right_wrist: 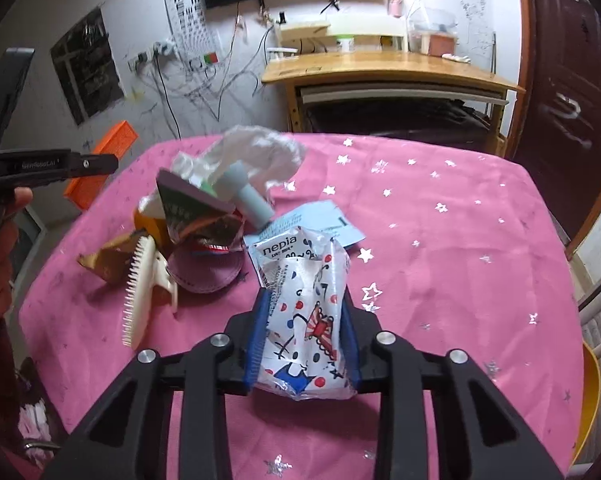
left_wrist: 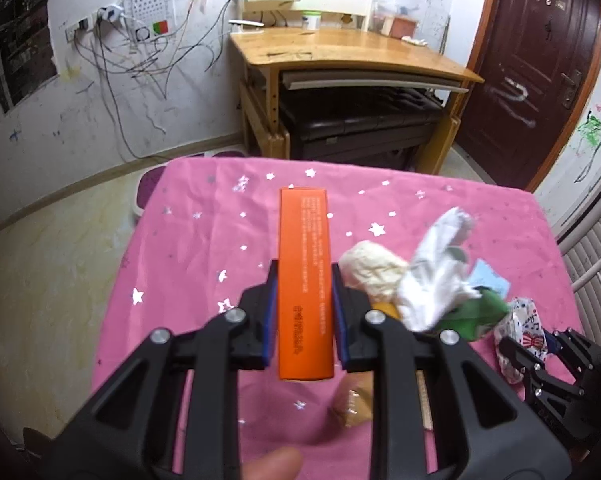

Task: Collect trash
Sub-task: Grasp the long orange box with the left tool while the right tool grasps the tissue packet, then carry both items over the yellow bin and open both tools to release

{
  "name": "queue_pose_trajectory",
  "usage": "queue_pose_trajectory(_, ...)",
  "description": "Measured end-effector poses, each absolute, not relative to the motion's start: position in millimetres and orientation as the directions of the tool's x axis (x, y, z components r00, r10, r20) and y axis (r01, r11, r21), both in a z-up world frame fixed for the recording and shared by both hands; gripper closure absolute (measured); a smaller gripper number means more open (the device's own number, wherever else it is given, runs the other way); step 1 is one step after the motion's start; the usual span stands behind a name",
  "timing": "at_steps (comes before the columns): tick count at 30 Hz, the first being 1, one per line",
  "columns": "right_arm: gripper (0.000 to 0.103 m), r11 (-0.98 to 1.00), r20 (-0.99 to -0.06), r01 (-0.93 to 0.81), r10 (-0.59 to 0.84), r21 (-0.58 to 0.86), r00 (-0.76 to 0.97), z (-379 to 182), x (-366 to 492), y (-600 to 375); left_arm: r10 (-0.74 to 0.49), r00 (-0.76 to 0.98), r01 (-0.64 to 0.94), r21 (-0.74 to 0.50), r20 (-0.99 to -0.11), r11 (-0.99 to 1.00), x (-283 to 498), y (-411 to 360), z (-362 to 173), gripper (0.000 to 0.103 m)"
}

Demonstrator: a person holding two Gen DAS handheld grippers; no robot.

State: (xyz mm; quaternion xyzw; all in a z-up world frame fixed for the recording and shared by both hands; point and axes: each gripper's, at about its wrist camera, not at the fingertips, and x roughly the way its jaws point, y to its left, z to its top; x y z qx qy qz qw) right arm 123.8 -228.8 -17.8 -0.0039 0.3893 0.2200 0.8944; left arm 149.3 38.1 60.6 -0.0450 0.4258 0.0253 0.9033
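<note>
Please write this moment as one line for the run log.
left gripper: shut on orange box, lifted | right gripper: shut on nepia tissue pack | pile on pink cloth: untouched

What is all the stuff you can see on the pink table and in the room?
orange box: 1, orange, lifted over the table in the left tool
tissue packet: 1, white with red and blue pictures, in the right tool
white plastic bag: 1, white, crumpled on top of the pile
comb: 1, cream, near edge of the pile
blue paper: 1, light blue, flat beside the pile
brown wrapper: 1, brown, left of the comb
tablecloth: 1, pink with silver stars, over the table
desk: 1, wooden, by the far wall
door: 1, dark brown, on the right
left tool: 1, black, shut on the orange box
right tool: 1, black, shut on the tissue packet
</note>
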Motion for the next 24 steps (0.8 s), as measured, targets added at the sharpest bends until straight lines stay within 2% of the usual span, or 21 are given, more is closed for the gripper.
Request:
queue_pose_trajectory(4,0.076,0.908,-0.670,-0.379,0.395,0.179,0.629,-6,118,-244,-0.062,0.621,-0.032,-0.104,-0.781,0.994,151,23,68,0.082)
queue_pose_trajectory(18,0.076,0.942,-0.606,-0.248,0.335,0.225,0.721,7,94,-334,-0.125,0.633,0.131,-0.054,-0.764,0.990,153,-87,86,0.082)
queue_pose_trajectory(24,0.076,0.963,-0.596,-0.131,0.249,0.234,0.764,-1,86,-391,-0.150,0.615,0.210,-0.023,-0.774,0.977,157,-148,79,0.081)
